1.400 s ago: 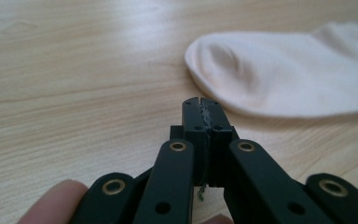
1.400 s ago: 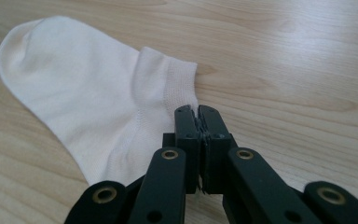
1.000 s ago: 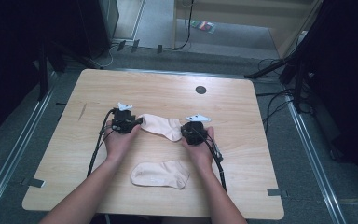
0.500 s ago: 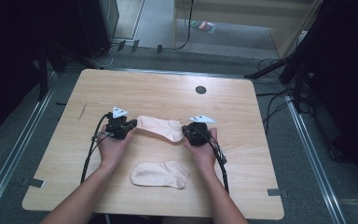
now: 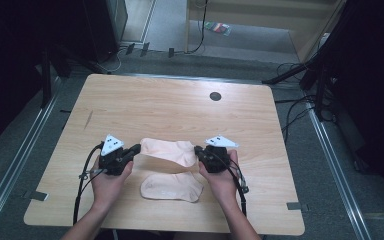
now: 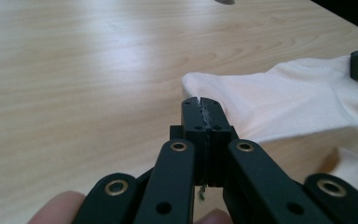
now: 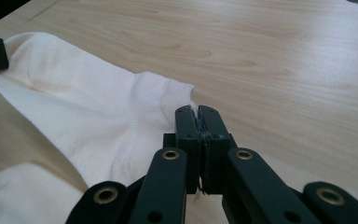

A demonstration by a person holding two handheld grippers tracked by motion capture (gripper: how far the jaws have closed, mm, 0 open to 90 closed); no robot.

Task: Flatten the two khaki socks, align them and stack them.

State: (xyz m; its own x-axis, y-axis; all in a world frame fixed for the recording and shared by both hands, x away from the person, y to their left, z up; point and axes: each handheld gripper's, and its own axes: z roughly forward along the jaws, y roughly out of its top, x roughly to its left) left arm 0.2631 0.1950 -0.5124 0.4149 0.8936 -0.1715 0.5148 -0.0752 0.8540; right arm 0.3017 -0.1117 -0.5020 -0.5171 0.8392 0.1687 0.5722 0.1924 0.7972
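Jaws of left gripper [image 5: 136, 148] clenched on one end of upper sock [image 5: 169, 150]; jaws of right gripper [image 5: 198, 150] clenched on opposite end. Sock stretched between grippers, raised off wooden table [image 5: 170, 105], near table centre. Second sock [image 5: 172, 187] lies flat at 6 o'clock from first, between person's hands, ungripped.
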